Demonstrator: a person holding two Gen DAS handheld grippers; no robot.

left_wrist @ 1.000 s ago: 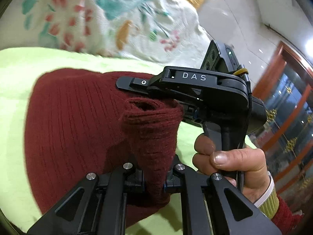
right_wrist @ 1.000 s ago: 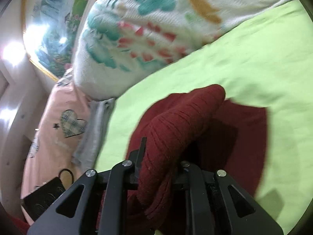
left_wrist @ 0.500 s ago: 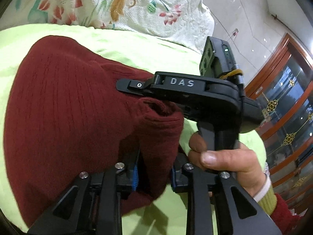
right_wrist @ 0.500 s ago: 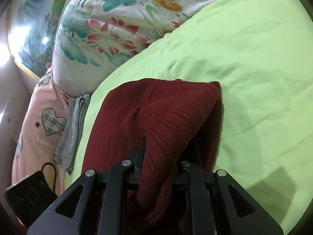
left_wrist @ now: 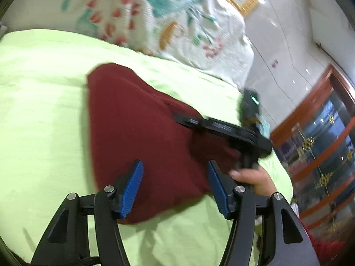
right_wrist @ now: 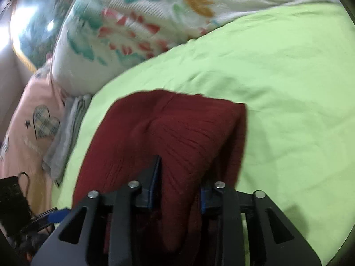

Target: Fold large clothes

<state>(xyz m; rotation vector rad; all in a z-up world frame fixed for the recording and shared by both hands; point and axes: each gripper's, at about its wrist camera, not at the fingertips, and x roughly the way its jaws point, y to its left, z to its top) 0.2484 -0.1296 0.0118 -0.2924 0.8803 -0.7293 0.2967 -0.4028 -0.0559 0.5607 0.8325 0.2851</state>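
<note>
A dark red knit sweater (left_wrist: 133, 128) lies folded on the lime green bed sheet (left_wrist: 40, 110). My left gripper (left_wrist: 175, 177) is open, its blue pads (left_wrist: 133, 184) spread apart just above the sweater's near edge, holding nothing. My right gripper (right_wrist: 179, 173) is shut on a fold of the sweater (right_wrist: 177, 137), with cloth bunched between its jaws. The right gripper also shows in the left wrist view (left_wrist: 221, 128), resting on the sweater's right side with a hand on its handle.
A white floral quilt (left_wrist: 155, 17) is piled at the head of the bed. A pink pillow with a plaid heart (right_wrist: 33, 133) and a grey folded cloth (right_wrist: 66, 133) lie left. A wooden glass cabinet (left_wrist: 321, 144) stands right.
My left gripper has opened and let go of the sweater fold, then drawn back. The sweater has been laid down flat. My right gripper still grips its fold.
</note>
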